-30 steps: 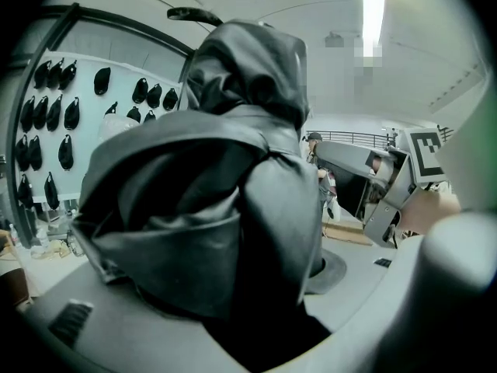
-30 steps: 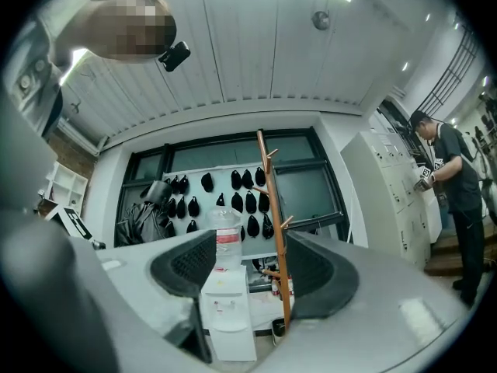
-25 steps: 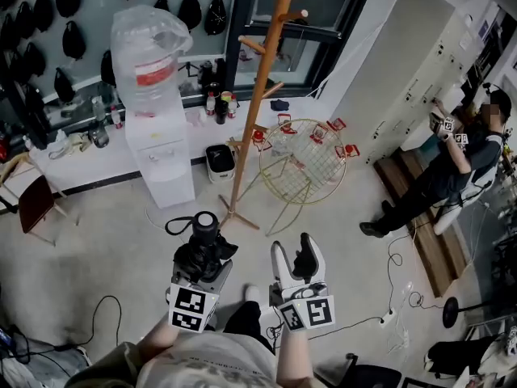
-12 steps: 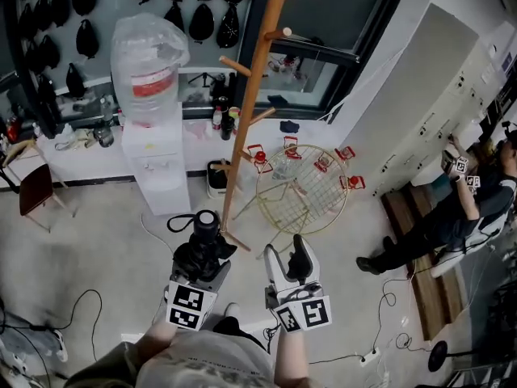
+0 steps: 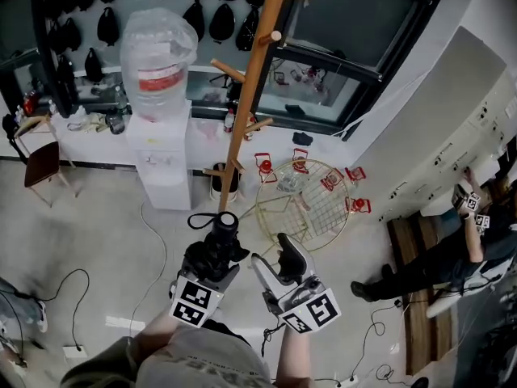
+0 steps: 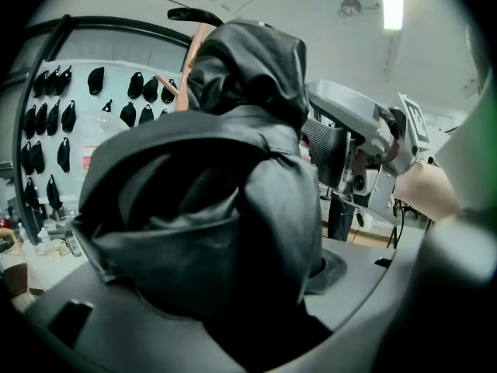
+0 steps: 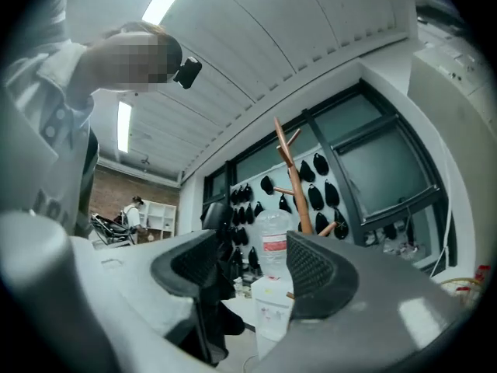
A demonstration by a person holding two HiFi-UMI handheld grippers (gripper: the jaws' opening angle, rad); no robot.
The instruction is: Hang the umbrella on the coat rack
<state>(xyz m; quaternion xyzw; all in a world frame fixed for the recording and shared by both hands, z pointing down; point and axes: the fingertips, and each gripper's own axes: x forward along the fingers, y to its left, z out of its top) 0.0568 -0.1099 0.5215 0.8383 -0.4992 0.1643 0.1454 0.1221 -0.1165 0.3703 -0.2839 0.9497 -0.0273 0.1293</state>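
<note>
A folded black umbrella (image 5: 216, 245) with a wrist loop (image 5: 203, 219) at its top is clamped in my left gripper (image 5: 212, 257). In the left gripper view the umbrella's fabric (image 6: 225, 200) fills the space between the jaws and hides them. The wooden coat rack (image 5: 249, 95) stands just beyond the umbrella, with pegs angling upward from its pole. My right gripper (image 5: 279, 260) is beside the umbrella on its right, open with nothing between its pads. The right gripper view shows the rack (image 7: 292, 179) past the open jaws and the umbrella (image 7: 211, 309) at the left.
A water dispenser (image 5: 161, 164) with a big bottle stands left of the rack. A round gold wire table (image 5: 311, 200) sits right of its base. Cables lie on the floor (image 5: 89, 241). A person (image 5: 464, 245) sits by white lockers at the far right.
Both grippers have moved closer to the coat rack, with the umbrella still in the left one. The right gripper has tipped upward and turned a little left.
</note>
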